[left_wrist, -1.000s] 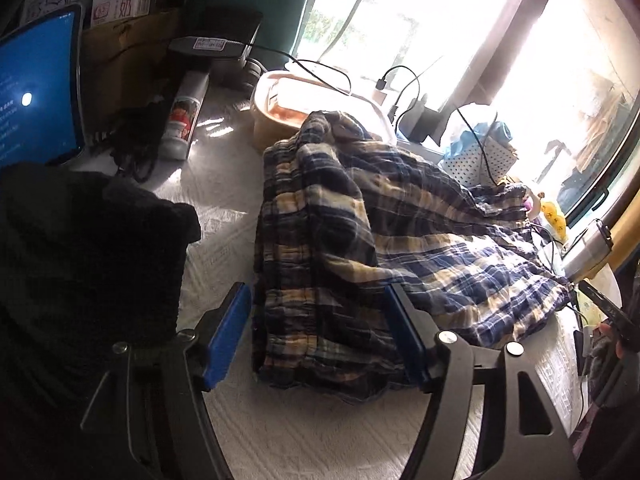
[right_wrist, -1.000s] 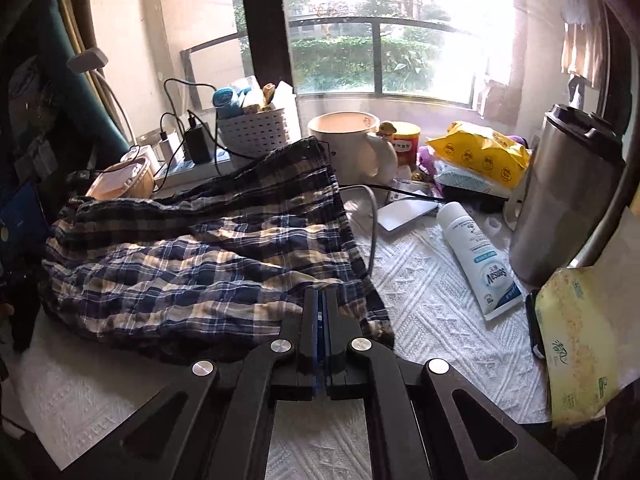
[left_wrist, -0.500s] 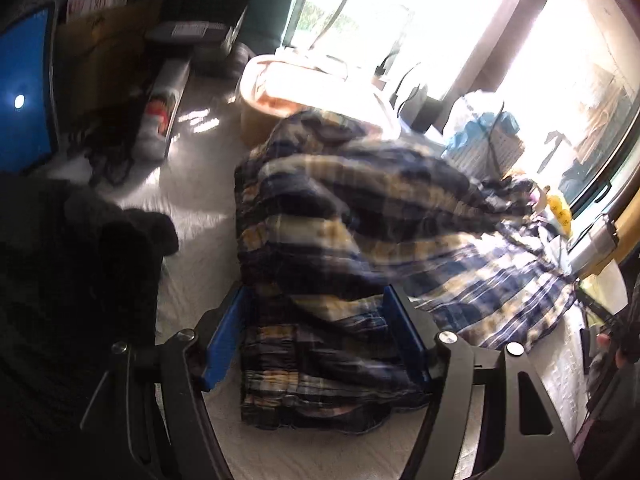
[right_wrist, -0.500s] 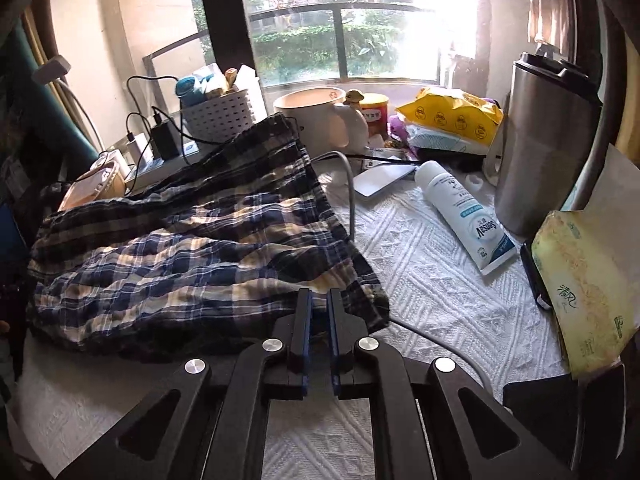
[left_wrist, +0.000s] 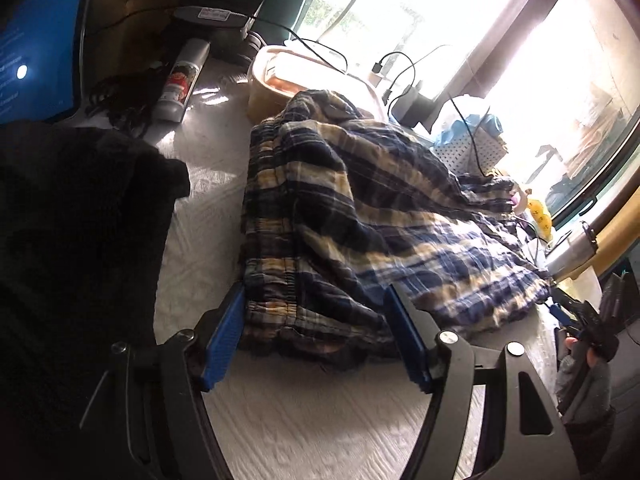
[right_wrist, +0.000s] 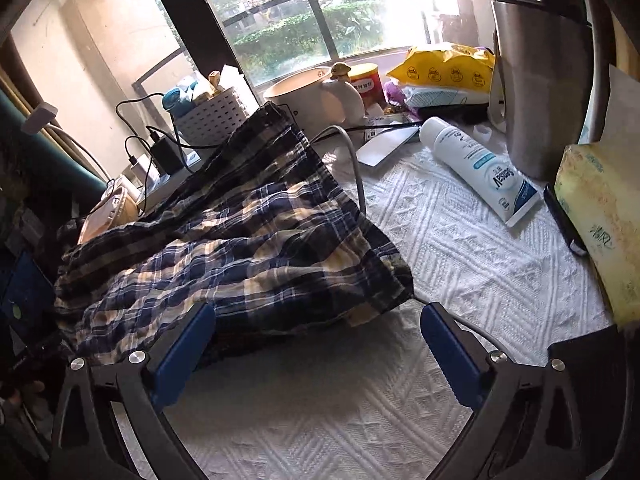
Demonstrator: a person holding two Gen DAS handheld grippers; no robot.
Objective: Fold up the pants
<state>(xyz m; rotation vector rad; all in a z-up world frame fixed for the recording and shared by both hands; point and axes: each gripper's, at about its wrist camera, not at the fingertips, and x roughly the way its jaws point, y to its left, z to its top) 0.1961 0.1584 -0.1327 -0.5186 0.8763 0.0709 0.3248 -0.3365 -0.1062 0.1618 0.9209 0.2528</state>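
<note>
The navy and yellow plaid pants (left_wrist: 360,208) lie rumpled and partly folded on the white textured cloth (right_wrist: 360,400). My left gripper (left_wrist: 314,304) straddles the elastic waistband end. Its blue pads (left_wrist: 224,340) stand apart on either side of that end and do not squeeze it. At the other end, my right gripper (right_wrist: 318,312) has its jaws opening wide. The hem corner of the pants (right_wrist: 240,248) lies loose on the cloth just ahead of them, with the left finger (right_wrist: 188,344) over the fabric's edge. Nothing is gripped.
A black garment (left_wrist: 80,220), a blue screen (left_wrist: 36,72) and a spray can (left_wrist: 184,80) are left of the pants. A tub (left_wrist: 280,76), basket (right_wrist: 212,116), mug (right_wrist: 312,96) and cables crowd the window side. To the right are a lotion tube (right_wrist: 480,168), steel tumbler (right_wrist: 540,80) and tissue pack (right_wrist: 596,216).
The right gripper went from shut on the hem to wide open, letting the hem drop onto the cloth. The left gripper closed in until the waistband end sat between its pads.
</note>
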